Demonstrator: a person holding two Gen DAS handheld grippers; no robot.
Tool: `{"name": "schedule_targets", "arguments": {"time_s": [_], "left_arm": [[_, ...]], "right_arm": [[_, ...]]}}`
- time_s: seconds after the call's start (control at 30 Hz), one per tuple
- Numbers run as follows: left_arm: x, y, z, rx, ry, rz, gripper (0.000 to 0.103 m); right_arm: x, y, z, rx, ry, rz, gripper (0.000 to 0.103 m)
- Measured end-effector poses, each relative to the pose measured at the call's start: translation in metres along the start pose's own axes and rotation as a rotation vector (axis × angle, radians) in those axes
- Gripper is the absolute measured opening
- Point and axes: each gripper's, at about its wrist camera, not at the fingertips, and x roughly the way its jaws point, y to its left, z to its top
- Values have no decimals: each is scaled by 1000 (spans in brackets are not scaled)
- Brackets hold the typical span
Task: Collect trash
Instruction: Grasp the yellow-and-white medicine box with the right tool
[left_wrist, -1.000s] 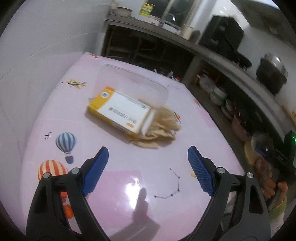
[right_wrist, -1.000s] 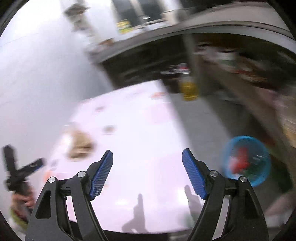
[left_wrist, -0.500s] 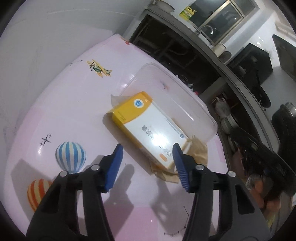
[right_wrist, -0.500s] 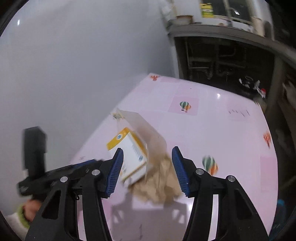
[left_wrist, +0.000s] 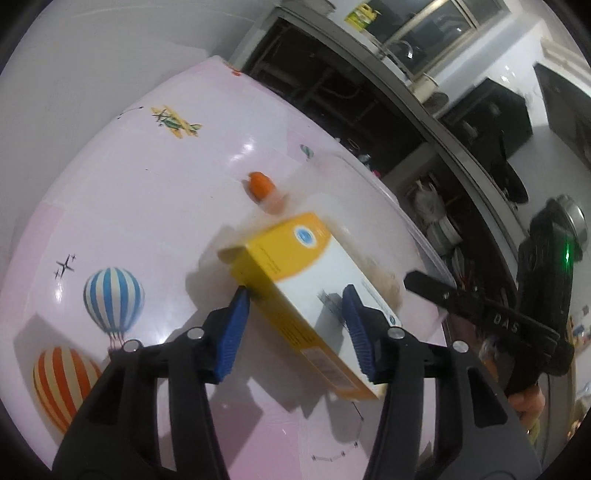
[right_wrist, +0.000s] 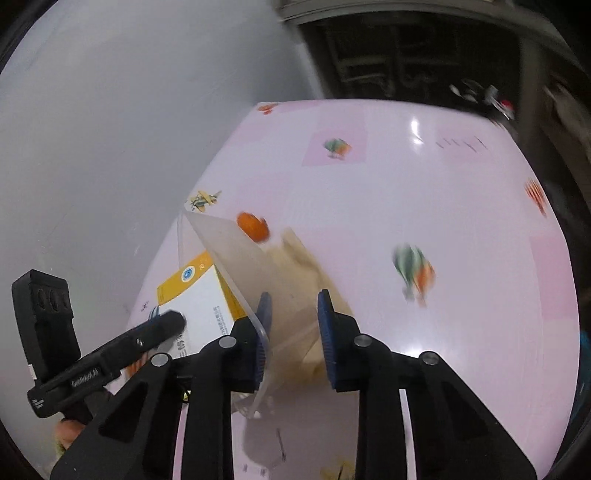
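- Left gripper (left_wrist: 293, 314) astride the box (left_wrist: 310, 280): jaws opening a little, box between them, both pads seeming to touch its long sides, so probably a light grip.
- Right gripper (right_wrist: 293, 321) closing, not closed yet: edge of the clear lid (right_wrist: 236, 266) between the jaws, close to one pad, a gap open at the other.
- Placed so, probably, to share the work: one claw for the box, the other for the lid, to free the paper (right_wrist: 306, 280) underneath.
- Box on the pink table (left_wrist: 147, 177), near the wall side, one end tilted up; lid leaning over it; crumpled paper just beside, touching the lid.
- Small orange bit (left_wrist: 258, 184) on the table behind the box; cannot tell what kind.
- Against half a second ago: left pads now at the box, then short of it; lid tilted higher; right jaws much narrower; orange bit now visible, before not seen.
- Collecting hardly begun: nothing in a bin yet.
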Motion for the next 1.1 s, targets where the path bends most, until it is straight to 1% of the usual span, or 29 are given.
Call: {"name": "schedule_targets", "arguments": {"time_s": [0.07,0.23,0.37,0.43,0.47,0.5,0.6,0.63,0.7,0.73,0.77,0.8,0.87,0.93,0.97,1.0,1.1], "left_arm": [[-5,-8,-8,22,15,-12,61],[-14,-22,-31,43,70,-85,59],[-15,-34,-51,69,127,-122,59],[-15,-38,-59,73,147,-139,59],[-15,-42,-60,73,151,-146,59],[-16,-44,-62,73,150,-151,59],[-20,-47,-63,80,122,-156,59],[-21,-47,-62,81,113,-155,59],[-24,-47,-59,86,95,-144,59],[-24,-47,-58,90,89,-141,58],[-23,-47,-58,91,86,-137,58],[-23,-46,-57,91,86,-135,58],[-19,-47,-56,102,89,-134,57],[-15,-48,-56,117,96,-124,56],[-14,-48,-56,120,100,-124,56],[-11,-48,-56,120,108,-127,56],[-6,-47,-57,119,118,-128,56]], "right_arm": [[-16,-9,-21,66,-29,2,23],[-51,-21,-64,131,-116,-46,22],[-67,-33,-92,149,-133,-95,23],[-73,-41,-102,141,-140,-115,26],[-77,-46,-105,146,-142,-117,31],[-80,-52,-107,151,-143,-117,39],[-92,-58,-106,137,-165,-124,46],[-100,-56,-104,107,-181,-122,48],[-111,-50,-104,58,-202,-104,57],[-117,-43,-102,10,-208,-78,59],[-120,-37,-102,-37,-202,-51,63],[-121,-30,-101,-84,-192,-33,65],[-116,-12,-101,-204,-152,-33,67],[-108,0,-103,-297,-105,-31,70],[-102,7,-105,-347,-79,-28,75],[-96,12,-107,-402,-50,-27,77],[-69,27,-113,-562,35,-96,81]]}}
